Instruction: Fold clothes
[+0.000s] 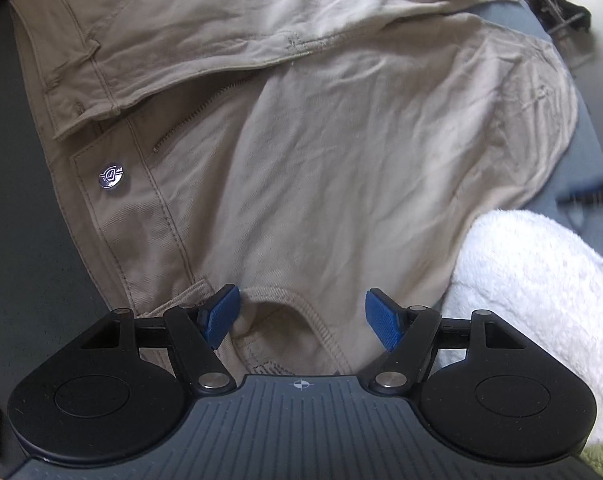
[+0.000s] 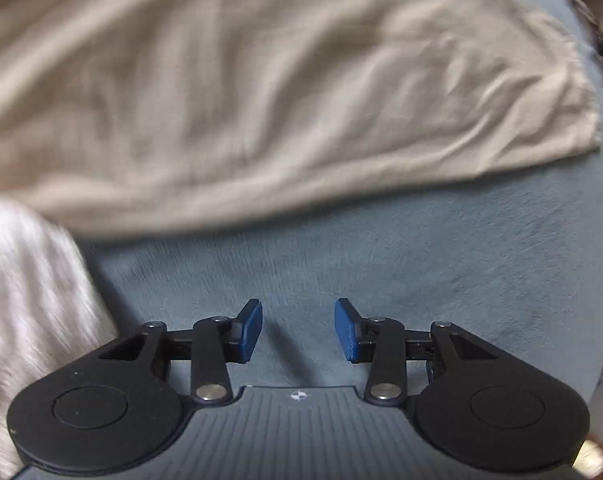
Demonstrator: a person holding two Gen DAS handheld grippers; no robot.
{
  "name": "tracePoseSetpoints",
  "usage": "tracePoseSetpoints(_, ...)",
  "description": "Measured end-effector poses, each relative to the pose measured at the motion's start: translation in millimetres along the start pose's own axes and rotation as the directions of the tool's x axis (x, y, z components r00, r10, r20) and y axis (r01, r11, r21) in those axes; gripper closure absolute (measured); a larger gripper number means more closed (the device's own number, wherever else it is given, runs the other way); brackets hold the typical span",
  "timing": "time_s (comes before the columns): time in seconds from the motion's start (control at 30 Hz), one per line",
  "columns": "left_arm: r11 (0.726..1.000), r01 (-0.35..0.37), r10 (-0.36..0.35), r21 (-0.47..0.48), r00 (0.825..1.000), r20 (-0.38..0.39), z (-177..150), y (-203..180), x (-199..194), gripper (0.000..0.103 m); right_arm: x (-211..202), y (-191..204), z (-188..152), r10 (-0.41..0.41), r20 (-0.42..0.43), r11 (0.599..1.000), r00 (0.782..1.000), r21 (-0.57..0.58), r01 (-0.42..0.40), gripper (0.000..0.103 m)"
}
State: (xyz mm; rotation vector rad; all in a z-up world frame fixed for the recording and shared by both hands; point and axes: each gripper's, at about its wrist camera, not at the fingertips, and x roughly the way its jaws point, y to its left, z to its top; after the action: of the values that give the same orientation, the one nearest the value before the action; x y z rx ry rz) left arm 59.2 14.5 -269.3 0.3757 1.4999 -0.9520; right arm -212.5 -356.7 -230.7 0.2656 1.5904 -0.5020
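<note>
Khaki trousers, soft and limp, are best pinched at the stiffer waistband; left gripper and right gripper are spread, empty.

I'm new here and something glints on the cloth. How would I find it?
Start at the beige trousers spread over the blue-grey surface. Follow the open zipper towards the waistband. Just beside it sits a round silver button, the only shiny metal on that matte cloth.

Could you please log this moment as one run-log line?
left claw: open over beige trousers | right claw: open over blue cover | white towel: beside trousers
</note>
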Motion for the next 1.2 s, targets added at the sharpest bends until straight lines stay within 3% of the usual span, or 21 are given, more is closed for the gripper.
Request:
tracePoseSetpoints(0.1,0.999,0.032,-0.032,0.007,0.999,-0.016,-1.3,-17.1,14.8,0.033,-30.0,44.8,47.2,0.079,0.174,0.996,0.982,-0.044,-0.072,0.06)
tracePoseSetpoints(0.17,0.999,0.05,-0.05,0.006,0.998,-0.029,-3.7,-12.8,17.0,0.033,-34.1,80.5,77.5,0.145,0.231,0.987,0.962,-0.098,-0.125,0.059)
tracePoseSetpoints(0.27,0.997,0.071,-0.069,0.027,0.996,-0.054,-9.0,-15.6,22.8,0.033,-16.7,124.9,93.8,0.151,0.207,0.974,0.967,-0.197,-0.11,0.057)
tracePoseSetpoints(0.37,0.996,0.077,-0.072,0.048,0.993,-0.093,-17.3,-19.5,25.7,0.033,2.1,119.4,65.9,0.122,0.132,0.969,0.984,-0.231,-0.089,0.052)
tracePoseSetpoints(0.43,0.996,0.068,-0.061,0.05,0.991,-0.117,-19.0,-23.1,23.7,0.033,7.8,84.5,42.5,0.099,0.011,0.99,0.995,-0.1,-0.097,0.045)
tracePoseSetpoints(0.5,0.997,0.06,-0.053,0.049,0.988,-0.144,-14.2,-28.9,17.1,0.033,18.4,48.4,15.1,0.018,-0.169,1.0,0.985,0.014,-0.016,0.045)
tracePoseSetpoints(0.53,0.997,0.057,-0.048,0.058,0.987,-0.152,-9.8,-33.3,14.6,0.033,17.5,33.8,3.4,-0.014,-0.22,0.999,0.975,0.042,0.024,0.046)
tracePoseSetpoints(0.57,0.996,0.054,-0.043,0.073,0.987,-0.156,-4.3,-38.7,12.7,0.033,9.3,21.9,-1.7,-0.024,-0.216,0.997,0.976,0.069,0.04,0.046)
tracePoseSetpoints(0.67,0.992,0.045,-0.025,0.118,0.986,-0.167,12.3,-56.2,9.2,0.033,-19.6,-1.1,1.2,-0.012,-0.129,0.991,0.992,0.129,0.029,0.046)
tracePoseSetpoints(0.77,0.99,0.015,0.01,0.14,0.984,-0.177,30.5,-75.8,19.8,0.033,-38.5,3.9,30.0,0.018,0.027,0.999,0.999,0.045,-0.019,0.046)
tracePoseSetpoints(0.87,0.995,-0.063,0.077,0.082,0.981,-0.18,42.5,-80.4,24.9,0.033,-31.6,24.3,63.8,0.06,0.159,0.996,0.985,-0.072,-0.049,0.046)
tracePoseSetpoints(0.93,0.992,-0.123,0.12,-0.006,0.977,-0.175,47.8,-85.3,22.5,0.033,-20.0,41.0,82.6,0.086,0.229,0.985,0.97,-0.168,-0.047,0.046)
tracePoseSetpoints(1.03,0.951,-0.21,0.179,-0.228,0.972,-0.15,53.1,-92.9,6.3,0.033,11.6,39.5,86.5,0.12,0.224,0.956,0.967,-0.287,-0.052,0.046)
tracePoseSetpoints(1.1,0.891,-0.237,0.215,-0.387,0.971,-0.101,53.8,-100.3,-14.1,0.033,27.5,19.1,65.2,0.153,0.216,0.937,0.964,-0.342,-0.072,0.043)
tracePoseSetpoints(1.2,0.808,-0.237,0.277,-0.539,0.961,-0.006,54.0,-121.5,-41.7,0.033,38.4,-11.7,31.4,0.157,0.107,0.887,0.982,-0.453,-0.092,0.043)
